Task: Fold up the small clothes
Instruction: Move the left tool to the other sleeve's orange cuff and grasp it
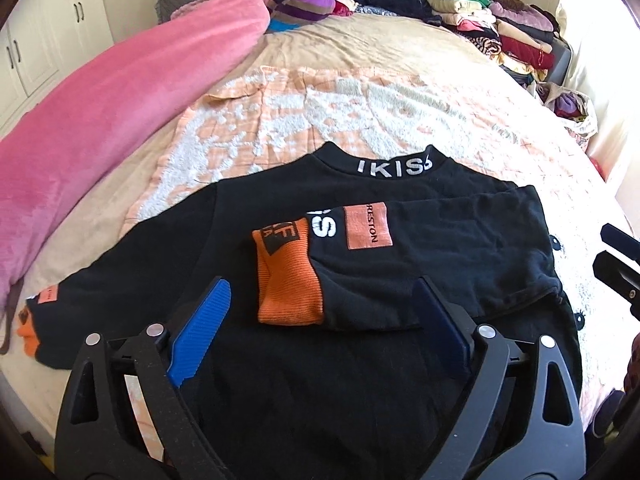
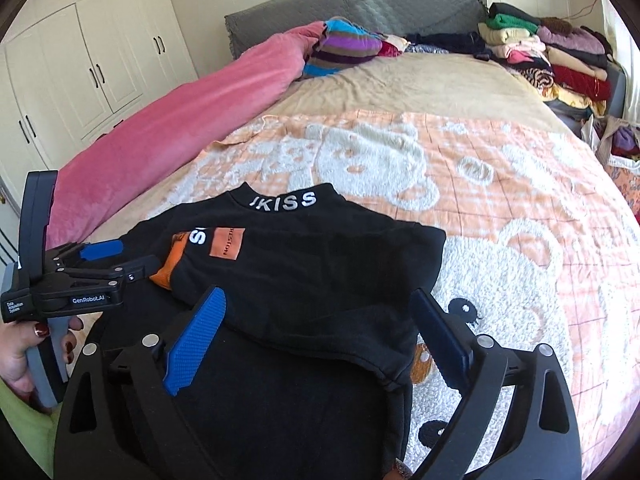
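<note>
A black sweatshirt (image 1: pixel 280 380) with "IKISS" on the collar lies flat on the bed, also seen in the right wrist view (image 2: pixel 304 272). One sleeve is folded across its chest, and that sleeve's orange cuff (image 1: pixel 288 280) rests near the middle. The other sleeve (image 1: pixel 44 300) stretches out to the left. My left gripper (image 1: pixel 322 286) hovers above the folded cuff, open, with nothing between its blue pads. My right gripper (image 2: pixel 318 294) hangs open over the folded sleeve and the shirt's right edge, holding nothing. A hand holds the left gripper (image 2: pixel 132 258) at the left of the right wrist view.
The shirt rests on a peach and white bear-patterned blanket (image 2: pixel 480 184). A pink quilt (image 1: pixel 100 120) runs along the left side. A striped garment (image 2: pixel 344 48) and stacks of folded clothes (image 2: pixel 540 48) sit at the far end by the grey headboard (image 2: pixel 360 4). White wardrobes (image 2: pixel 80 60) stand left.
</note>
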`<action>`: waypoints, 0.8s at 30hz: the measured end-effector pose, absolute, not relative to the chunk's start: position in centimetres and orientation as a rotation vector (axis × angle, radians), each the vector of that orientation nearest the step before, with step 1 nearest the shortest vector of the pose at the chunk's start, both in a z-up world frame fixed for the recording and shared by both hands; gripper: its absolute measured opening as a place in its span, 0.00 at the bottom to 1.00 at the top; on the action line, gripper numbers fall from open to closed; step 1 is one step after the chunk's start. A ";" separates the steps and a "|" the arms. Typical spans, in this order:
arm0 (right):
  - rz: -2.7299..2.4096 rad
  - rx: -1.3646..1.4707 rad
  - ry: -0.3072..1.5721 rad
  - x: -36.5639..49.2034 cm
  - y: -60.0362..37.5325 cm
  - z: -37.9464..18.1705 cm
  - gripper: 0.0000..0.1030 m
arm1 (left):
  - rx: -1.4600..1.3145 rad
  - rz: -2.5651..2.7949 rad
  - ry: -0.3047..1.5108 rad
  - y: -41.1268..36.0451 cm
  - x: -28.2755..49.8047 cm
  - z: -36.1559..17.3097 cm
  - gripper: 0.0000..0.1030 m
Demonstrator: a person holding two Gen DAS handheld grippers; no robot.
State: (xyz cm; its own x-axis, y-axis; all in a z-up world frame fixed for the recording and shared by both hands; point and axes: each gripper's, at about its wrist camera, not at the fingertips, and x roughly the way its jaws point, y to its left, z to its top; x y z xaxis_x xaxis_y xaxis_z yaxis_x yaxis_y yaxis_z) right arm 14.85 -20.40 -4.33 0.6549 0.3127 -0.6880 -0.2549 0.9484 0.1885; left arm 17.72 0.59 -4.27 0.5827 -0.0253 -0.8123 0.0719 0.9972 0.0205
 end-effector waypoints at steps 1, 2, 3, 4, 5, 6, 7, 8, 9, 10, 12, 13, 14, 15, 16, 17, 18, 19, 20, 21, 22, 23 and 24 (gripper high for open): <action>0.325 0.073 0.792 14.7 -20.3 -4.2 0.90 | 0.051 -0.054 0.943 0.8 17.6 -4.0 0.87; 0.324 0.062 0.789 14.6 -20.2 -4.1 0.90 | 0.046 -0.050 0.939 1.0 17.4 -3.8 0.89; 0.321 0.048 0.785 14.4 -20.0 -3.9 0.91 | 0.042 -0.048 0.936 1.1 17.3 -3.6 0.90; 0.320 0.038 0.781 14.2 -19.9 -3.7 0.91 | 0.037 -0.045 0.933 1.4 17.2 -3.5 0.90; 0.320 0.029 0.778 14.1 -19.7 -3.6 0.91 | 0.027 -0.040 0.928 1.7 17.0 -3.2 0.90; 0.319 0.018 0.774 13.9 -19.5 -3.5 0.91 | 0.023 -0.036 0.925 1.9 16.8 -3.0 0.90; 0.321 0.011 0.770 13.7 -19.4 -3.4 0.91 | 0.019 -0.030 0.921 2.2 16.7 -2.7 0.91; 0.324 0.007 0.766 13.6 -19.2 -3.3 0.91 | 0.013 -0.024 0.917 2.6 16.5 -2.5 0.91; 0.330 -0.002 0.762 13.5 -18.9 -3.1 0.91 | 0.008 -0.018 0.914 2.9 16.3 -2.3 0.91; 0.333 -0.007 0.759 13.4 -18.7 -3.0 0.91 | 0.003 -0.013 0.911 3.3 16.2 -2.2 0.91; 0.350 -0.017 0.750 13.1 -18.3 -2.8 0.91 | -0.008 0.006 0.903 4.1 15.8 -1.8 0.91; 0.357 -0.021 0.747 12.9 -18.1 -2.7 0.91 | -0.015 0.014 0.900 4.6 15.6 -1.7 0.91; 0.364 -0.029 0.745 12.8 -17.9 -2.6 0.91 | -0.027 0.025 0.898 5.2 15.4 -1.5 0.91; 0.373 -0.041 0.742 12.7 -17.6 -2.5 0.91 | -0.035 0.035 0.896 5.8 15.2 -1.4 0.91; 0.379 -0.049 0.738 12.6 -17.3 -2.5 0.91 | -0.041 0.044 0.895 6.3 15.0 -1.3 0.91; 0.388 -0.056 0.739 12.6 -16.9 -2.5 0.91 | -0.046 0.056 0.895 6.9 14.9 -1.3 0.91; 0.398 -0.063 0.745 12.5 -16.6 -2.6 0.91 | -0.053 0.066 0.895 7.5 14.7 -1.2 0.91; 0.405 -0.069 0.747 12.5 -16.3 -2.7 0.91 | -0.064 0.075 0.896 8.1 14.5 -1.1 0.91; 0.407 -0.075 0.748 12.5 -16.1 -2.8 0.91 | -0.076 0.086 0.896 8.8 14.4 -1.1 0.91; 0.410 -0.085 0.752 12.6 -15.8 -3.0 0.91 | -0.083 0.096 0.894 9.4 14.1 -1.0 0.91; 0.412 -0.091 0.756 12.6 -15.6 -3.2 0.91 | -0.087 0.109 0.893 10.0 13.9 -1.0 0.91; 0.415 -0.094 0.760 12.6 -15.4 -3.3 0.91 | -0.092 0.122 0.894 10.7 13.7 -1.0 0.91; 0.422 -0.097 0.764 12.6 -15.2 -3.5 0.91 | -0.097 0.130 0.895 11.3 13.5 -1.0 0.91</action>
